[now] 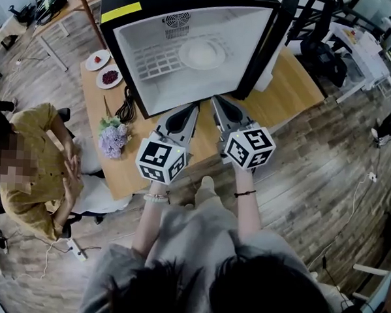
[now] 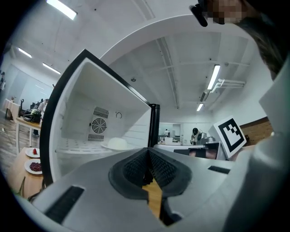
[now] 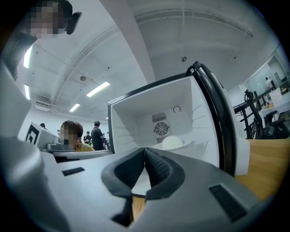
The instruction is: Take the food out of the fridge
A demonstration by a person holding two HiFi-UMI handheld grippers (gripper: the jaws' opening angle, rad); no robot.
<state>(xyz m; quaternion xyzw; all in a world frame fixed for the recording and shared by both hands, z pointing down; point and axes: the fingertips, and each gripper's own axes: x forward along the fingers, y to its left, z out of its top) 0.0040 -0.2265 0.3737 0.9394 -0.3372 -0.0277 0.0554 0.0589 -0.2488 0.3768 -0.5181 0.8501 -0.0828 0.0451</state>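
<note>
Left fingers [image 2: 149, 158] are pressed together with nothing in them, and right fingers [image 3: 145, 158] are pressed together too, empty. Both point at the open fridge [image 1: 254, 38] on the worktop [image 1: 291, 85], tips near its front edge. The food [image 1: 202, 51], a white mound on a plate [image 1: 220, 54], sits on the shelf [image 1: 155, 60] inside, toward the back, well apart from my fingers.

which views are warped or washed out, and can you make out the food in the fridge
Head view: the fridge interior is washed out, so the white food barely stands out. Left gripper view: strong fisheye bowing, dark corners, glaring ceiling lights. Right gripper view: same warp, yet the food shows clearly.
</note>
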